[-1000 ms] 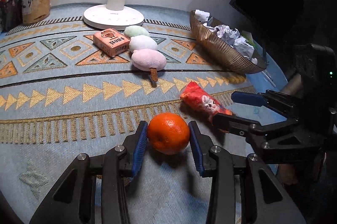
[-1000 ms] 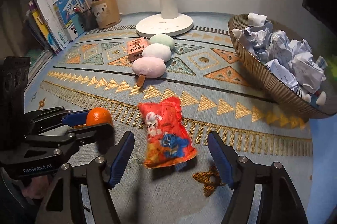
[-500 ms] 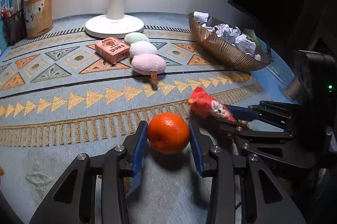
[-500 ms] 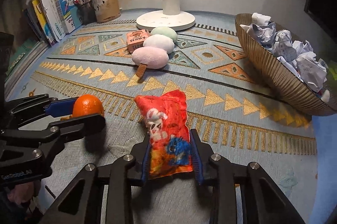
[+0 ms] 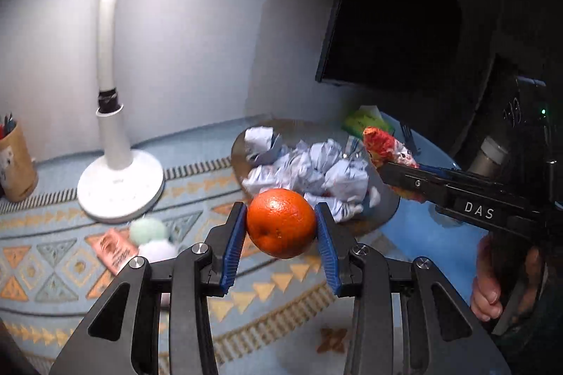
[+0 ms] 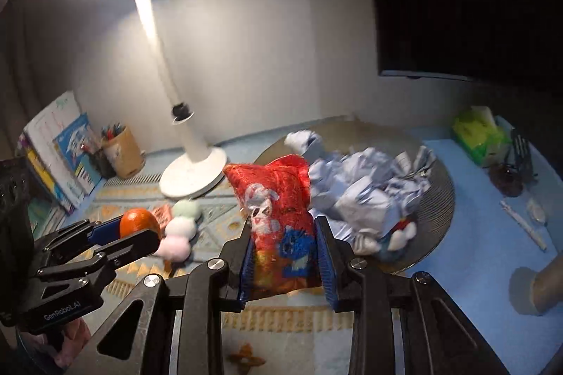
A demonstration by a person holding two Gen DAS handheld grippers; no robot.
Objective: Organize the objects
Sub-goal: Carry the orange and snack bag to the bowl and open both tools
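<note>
The left hand-held gripper [image 5: 281, 230] pinches an orange [image 5: 280, 223] above the worktop [image 5: 52, 273]. The right hand-held gripper [image 6: 285, 251] clamps a red snack bag [image 6: 278, 216], its lower end hidden between the pads. Beyond, a bowl [image 6: 440, 199] of crumpled paper [image 6: 369, 185] is motion-blurred. A lamp [image 6: 190, 142] stands behind, its head cut off in the left view.

Both grippers are black angular frames with silver screws and ribbed blue pads [image 5: 232, 244]; one side reads "DAS", another "GenRoboAI".
</note>
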